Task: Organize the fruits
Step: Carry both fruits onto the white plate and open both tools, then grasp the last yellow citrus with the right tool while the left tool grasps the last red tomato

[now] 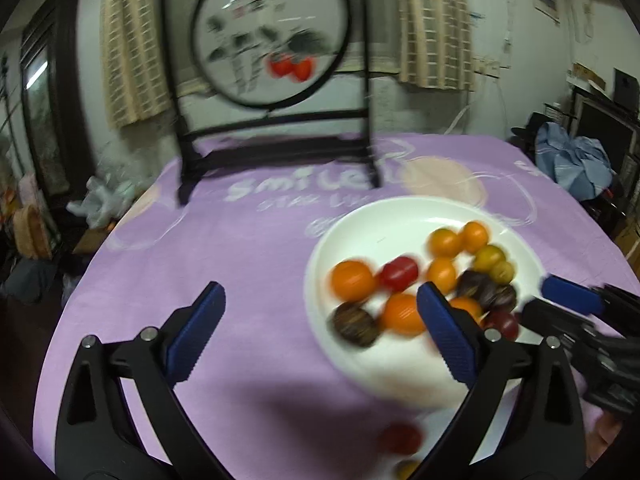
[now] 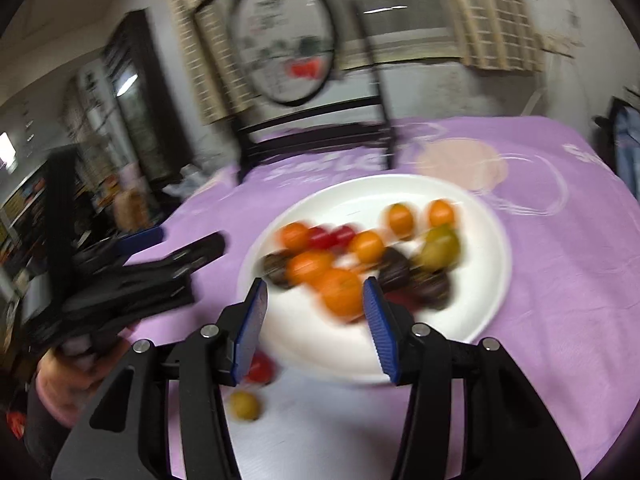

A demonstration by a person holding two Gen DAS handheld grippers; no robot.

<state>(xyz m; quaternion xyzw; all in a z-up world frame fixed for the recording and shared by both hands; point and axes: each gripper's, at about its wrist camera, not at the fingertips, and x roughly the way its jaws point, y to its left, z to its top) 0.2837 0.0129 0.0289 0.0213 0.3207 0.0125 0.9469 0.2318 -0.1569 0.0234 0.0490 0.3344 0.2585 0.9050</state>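
Most of the fruits (image 1: 400,276) already sit on the white plate (image 1: 384,216): orange, red, dark and yellow-green ones, bunched toward its right half in the left wrist view. Two lie off it on the purple cloth of the counter (image 1: 200,240), a red fruit (image 2: 261,366) touching or just beside the plate's near rim and a yellow fruit (image 2: 245,405) a little nearer the camera. Gathering looks nearly done, with these two strays left.

The left tongs (image 1: 320,320) stand spread wide and hold nothing; one finger hangs over the bare cloth, the other over the plate's near side. The right tongs (image 2: 316,316) are parted about halfway, also empty, with the plate's near edge and an orange fruit seen between the fingers but not pressed.

The next move probably calls for either tongs to draw back and dip toward the red fruit, straddle it, and close gently, since these small round things roll and bruise easily.

Both views are blurred, so fine contact is hard to judge. The two tongs work close together over the same plate edge and could knock each other. A framed round painting (image 1: 270,32) stands at the far side, well apart. A sleeve shows at lower left in the right wrist view.
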